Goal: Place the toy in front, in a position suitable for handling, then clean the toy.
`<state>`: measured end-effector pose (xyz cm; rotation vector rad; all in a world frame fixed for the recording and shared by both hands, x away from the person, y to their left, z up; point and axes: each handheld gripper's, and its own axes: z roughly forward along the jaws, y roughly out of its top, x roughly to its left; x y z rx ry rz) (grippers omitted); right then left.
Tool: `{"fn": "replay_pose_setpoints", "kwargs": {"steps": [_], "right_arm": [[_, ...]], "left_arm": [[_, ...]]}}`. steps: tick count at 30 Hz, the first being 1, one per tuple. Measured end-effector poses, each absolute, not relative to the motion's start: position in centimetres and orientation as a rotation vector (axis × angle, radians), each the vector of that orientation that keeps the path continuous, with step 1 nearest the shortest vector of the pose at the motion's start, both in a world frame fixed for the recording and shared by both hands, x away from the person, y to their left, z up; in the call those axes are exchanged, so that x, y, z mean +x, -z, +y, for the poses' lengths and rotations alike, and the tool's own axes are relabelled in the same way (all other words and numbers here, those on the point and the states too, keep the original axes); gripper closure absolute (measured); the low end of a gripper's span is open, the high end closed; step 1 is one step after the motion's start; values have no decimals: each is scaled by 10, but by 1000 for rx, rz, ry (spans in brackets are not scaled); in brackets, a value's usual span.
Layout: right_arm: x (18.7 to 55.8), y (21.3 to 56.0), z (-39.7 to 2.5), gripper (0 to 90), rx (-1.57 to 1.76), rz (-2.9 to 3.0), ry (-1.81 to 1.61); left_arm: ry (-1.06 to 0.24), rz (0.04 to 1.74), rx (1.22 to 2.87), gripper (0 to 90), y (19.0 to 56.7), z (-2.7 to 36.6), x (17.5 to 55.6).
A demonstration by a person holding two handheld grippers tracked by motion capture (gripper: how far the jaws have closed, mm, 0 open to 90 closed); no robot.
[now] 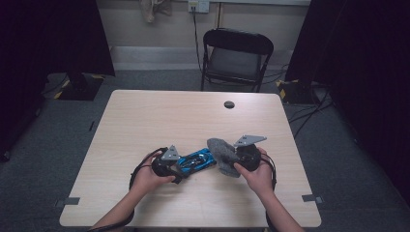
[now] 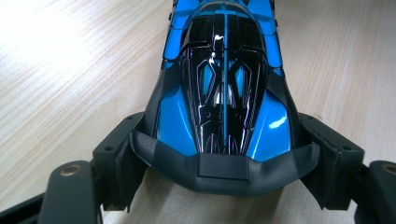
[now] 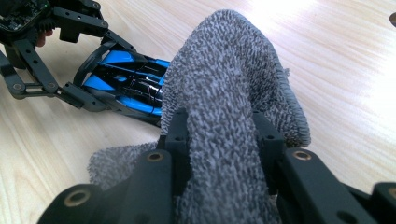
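So the left tool [image 1: 178,170] is sitting near the front edge of the tabletop [image 1: 145,116], a bit left of the middle, and its jaws are closing in on the rear end of a blue and black toy car [image 1: 197,160]. In the left gripper view the two black pads are pressing against either side of the car's [image 2: 224,93] dark tail piece, so it's gripping the car and the jaws are only as wide apart as that tail. The car is lying flat on the wood, nose pointing away from the left tool and toward the right one.

The right tool [image 1: 231,158] is coming in from the right side, just beside the car's front, and it's pinching a grey fuzzy cloth [image 1: 221,153]. In the right gripper view the cloth [image 3: 229,102] is bunching up between the jaws, which are clamping it at a narrow gap, and it's draping over the car's [image 3: 126,86] front end, touching it. The left tool [image 3: 100,77] is showing there too, holding the far end of the car.
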<state>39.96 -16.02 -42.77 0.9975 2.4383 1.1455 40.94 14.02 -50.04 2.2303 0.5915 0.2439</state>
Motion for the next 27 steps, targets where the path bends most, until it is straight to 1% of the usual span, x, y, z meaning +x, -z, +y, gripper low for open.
{"fn": "replay_pose_setpoints", "kwargs": {"steps": [14, 20, 27], "right_arm": [[409, 423, -130, 664, 914, 2503, -1170], [409, 419, -113, 665, 877, 2524, -1167], [406, 422, -88, 664, 831, 2565, -1170]], "left_arm": [[-249, 597, 2231, 245, 500, 140, 409], [-247, 599, 2229, 245, 500, 140, 408], [-247, 599, 2229, 245, 500, 140, 408]]}}
